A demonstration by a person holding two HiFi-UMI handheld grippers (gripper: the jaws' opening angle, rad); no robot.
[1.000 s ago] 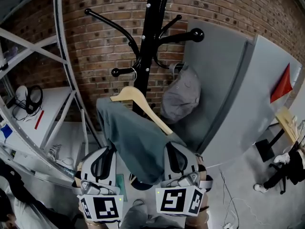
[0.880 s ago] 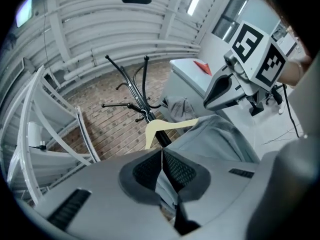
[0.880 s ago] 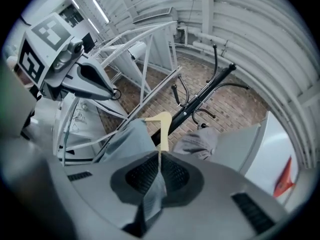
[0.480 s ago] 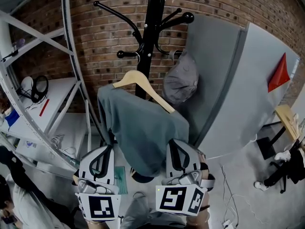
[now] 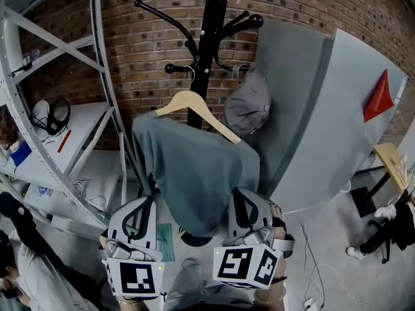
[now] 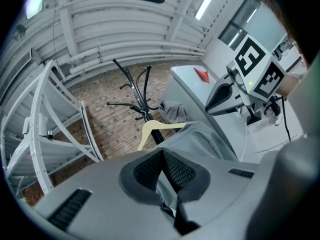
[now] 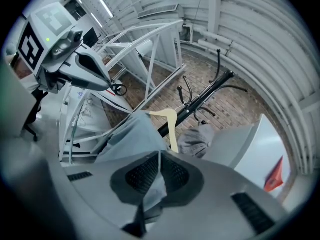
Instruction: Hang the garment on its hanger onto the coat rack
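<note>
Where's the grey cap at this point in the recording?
In the head view, the grey cap hangs just right of the black coat rack, up and right of the wooden hanger, in front of the grey panel.

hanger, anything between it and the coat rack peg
Nothing visible. The hanger hook sits right at a short peg of the coat rack; the grey cap hangs off to the right, clear of it.

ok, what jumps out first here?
A grey-green garment on a wooden hanger fills the middle, against a black rack and brick wall. The left gripper and right gripper are shut on its lower edge. A grey cap hangs on the rack, right of it.
</note>
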